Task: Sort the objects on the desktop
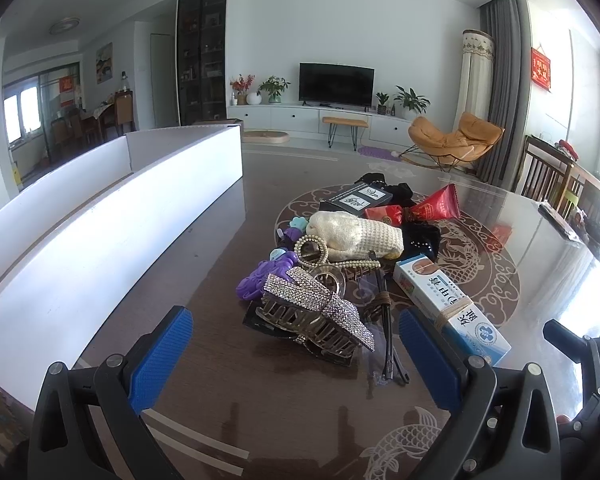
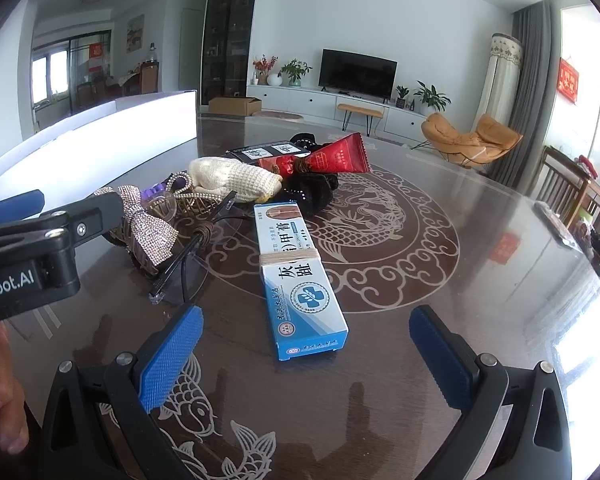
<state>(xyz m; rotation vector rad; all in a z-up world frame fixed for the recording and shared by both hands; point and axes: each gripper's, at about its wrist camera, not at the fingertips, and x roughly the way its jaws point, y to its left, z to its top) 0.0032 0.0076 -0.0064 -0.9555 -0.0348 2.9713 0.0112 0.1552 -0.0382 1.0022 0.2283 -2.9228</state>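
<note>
A pile of small objects lies on the dark table. A rhinestone bow hair claw sits nearest my left gripper, which is open and empty just in front of it. A blue and white ointment box lies straight ahead of my right gripper, which is open and empty. The box also shows in the left wrist view. Behind lie a cream knitted pouch, a pearl hair clip, a purple clip, a red tube, a dark box and black glasses.
A white divided storage box stands to the left of the pile, also seen in the right wrist view. The table's glass top has dragon and fish patterns. Chairs stand at the far right edge.
</note>
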